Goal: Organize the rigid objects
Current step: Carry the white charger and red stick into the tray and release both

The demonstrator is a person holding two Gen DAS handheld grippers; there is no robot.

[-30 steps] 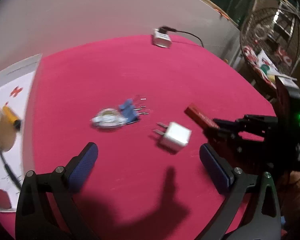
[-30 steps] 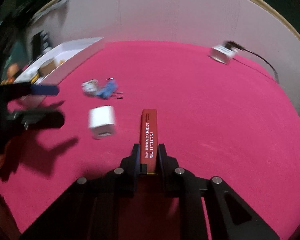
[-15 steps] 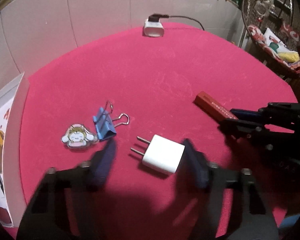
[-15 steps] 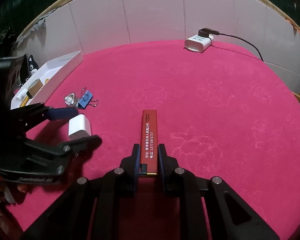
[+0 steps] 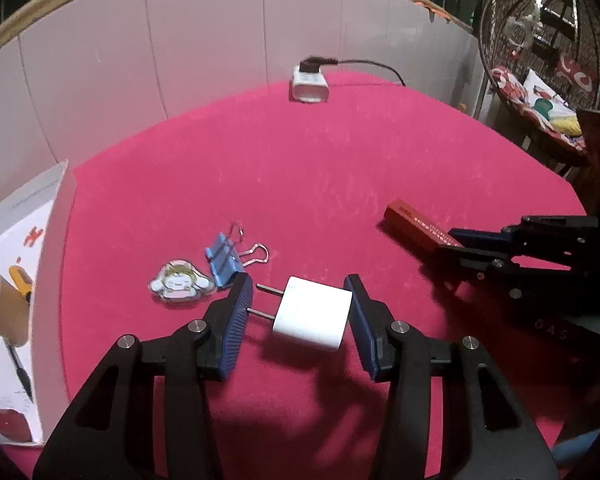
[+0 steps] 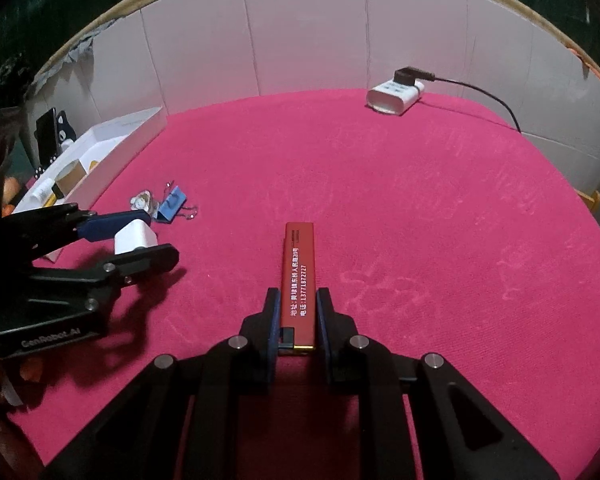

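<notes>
The left gripper point(image 5: 300, 316) has just closed its jaws around the white charger plug point(image 5: 312, 314) at lower centre, one pad on the body, the other at the prong tips. The right gripper point(image 6: 296, 320) is clamped on the red lighter point(image 6: 299, 280); only its own view shows the white print. The left view shows the cartoon charm point(image 5: 180, 285) and blue binder clip point(image 5: 224, 260) clearly, white box point(image 5: 48, 216) at left edge, power strip point(image 5: 310, 86) upper centre.
</notes>
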